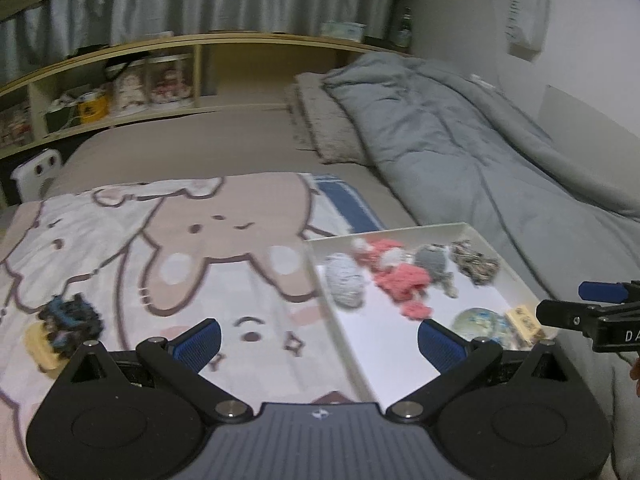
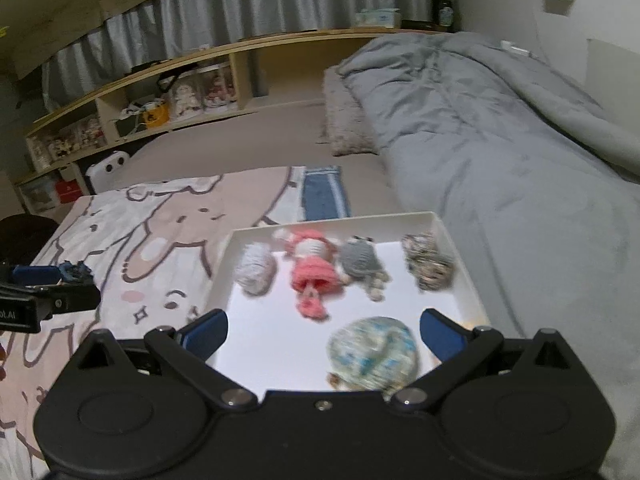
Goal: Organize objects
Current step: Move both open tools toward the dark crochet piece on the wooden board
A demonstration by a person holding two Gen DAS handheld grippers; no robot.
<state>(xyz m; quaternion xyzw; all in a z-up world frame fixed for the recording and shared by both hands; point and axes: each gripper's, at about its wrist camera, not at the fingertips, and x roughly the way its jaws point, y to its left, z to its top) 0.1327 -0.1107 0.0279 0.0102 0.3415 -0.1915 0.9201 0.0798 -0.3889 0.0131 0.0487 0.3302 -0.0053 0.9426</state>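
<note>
Reaching lower left for the blue toy (image 1: pixel 70 316), the left gripper (image 1: pixel 318 340), jaws released and empty, could snag the blanket (image 1: pixel 120 240); the tray (image 1: pixel 516 276) stays clear. The right gripper (image 2: pixel 324 334) is released too.

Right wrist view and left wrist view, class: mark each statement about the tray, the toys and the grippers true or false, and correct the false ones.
1. The white tray holds a pink doll. True.
2. The right gripper is shut on the pale blue ball. False: it is open and holds nothing.
3. A dark blue toy lies on the cartoon blanket, outside the tray. True.
4. The left gripper is shut. False: its jaws stand wide apart.
5. The grey duvet covers the tray. False: it lies beside the tray, on its right.
</note>
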